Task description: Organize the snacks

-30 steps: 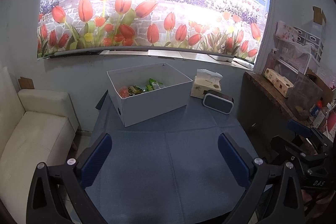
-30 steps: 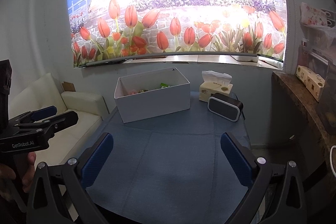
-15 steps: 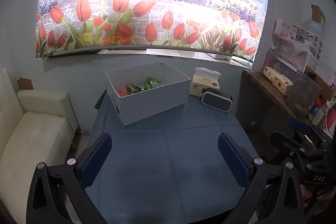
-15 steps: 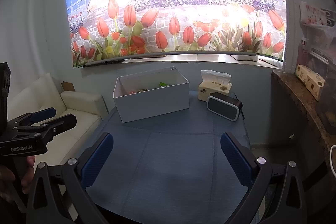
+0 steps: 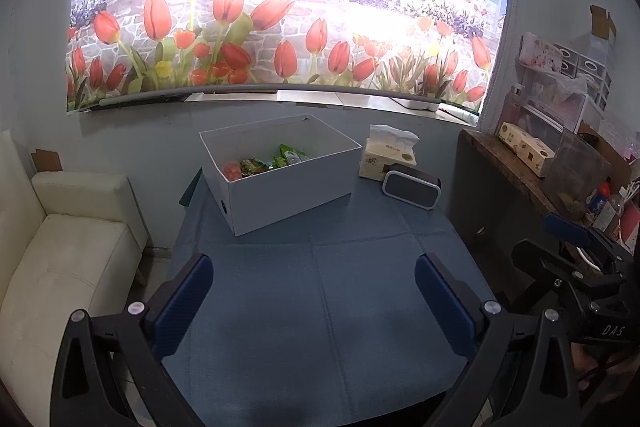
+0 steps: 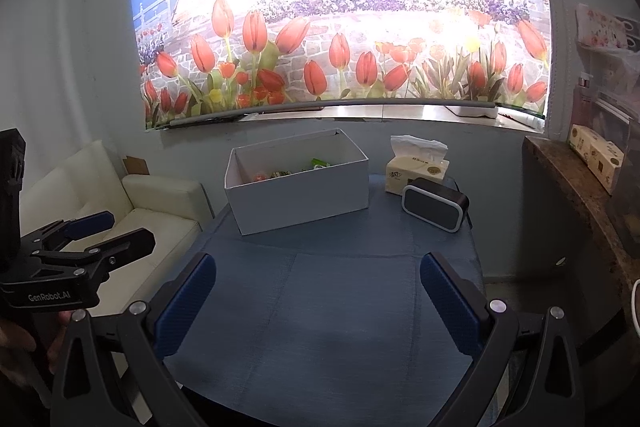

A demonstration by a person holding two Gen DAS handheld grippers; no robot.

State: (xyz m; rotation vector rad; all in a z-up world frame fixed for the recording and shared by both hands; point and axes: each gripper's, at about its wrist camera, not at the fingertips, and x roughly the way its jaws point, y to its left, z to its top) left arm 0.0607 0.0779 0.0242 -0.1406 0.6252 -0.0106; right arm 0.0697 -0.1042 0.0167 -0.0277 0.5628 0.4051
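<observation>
A white open box stands at the far side of the blue-clothed table. Inside lie several snack packets: green ones and an orange-red one. The box also shows in the right wrist view, with the snacks just visible over its rim. My left gripper is open and empty above the table's near half. My right gripper is open and empty, also above the near half. Each gripper shows at the edge of the other's view: the right one, the left one.
A tissue box and a black speaker sit right of the white box. A cream sofa stands left of the table. A cluttered wooden shelf is on the right. A tulip mural covers the back wall.
Both grippers have drawn back slightly from the box and stay open and empty. Nothing on the table has moved.
</observation>
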